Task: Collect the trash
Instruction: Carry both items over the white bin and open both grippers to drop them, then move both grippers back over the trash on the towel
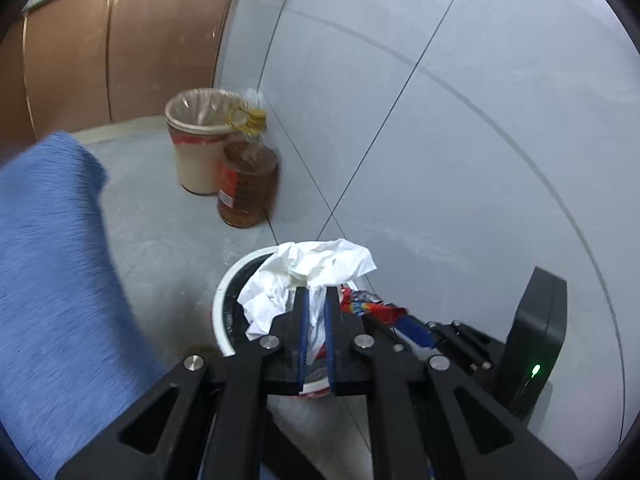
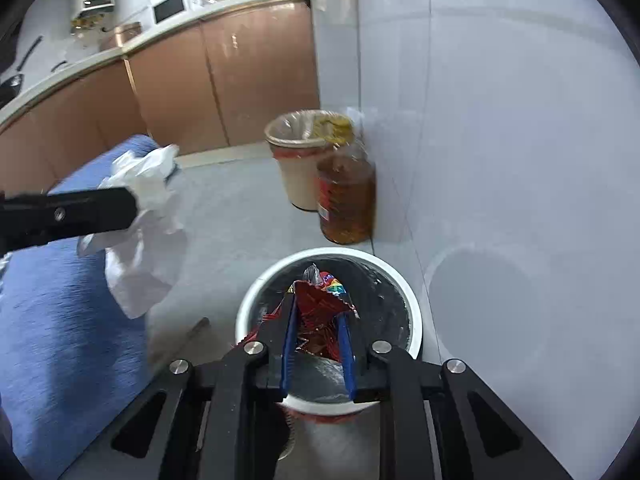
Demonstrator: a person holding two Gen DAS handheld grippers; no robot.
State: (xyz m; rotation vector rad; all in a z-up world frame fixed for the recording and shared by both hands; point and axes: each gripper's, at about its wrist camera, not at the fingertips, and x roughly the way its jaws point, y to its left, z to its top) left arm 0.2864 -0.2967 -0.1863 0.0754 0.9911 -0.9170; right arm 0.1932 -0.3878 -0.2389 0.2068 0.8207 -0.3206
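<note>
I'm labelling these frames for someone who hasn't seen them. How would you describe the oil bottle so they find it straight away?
Start at the white tiled wall and follow it to the floor. There a beige bin with a clear liner stands, and the oil bottle stands just in front of it, against the wall. It is the only see-through container: amber liquid, red label, yellow cap and handle.
</note>
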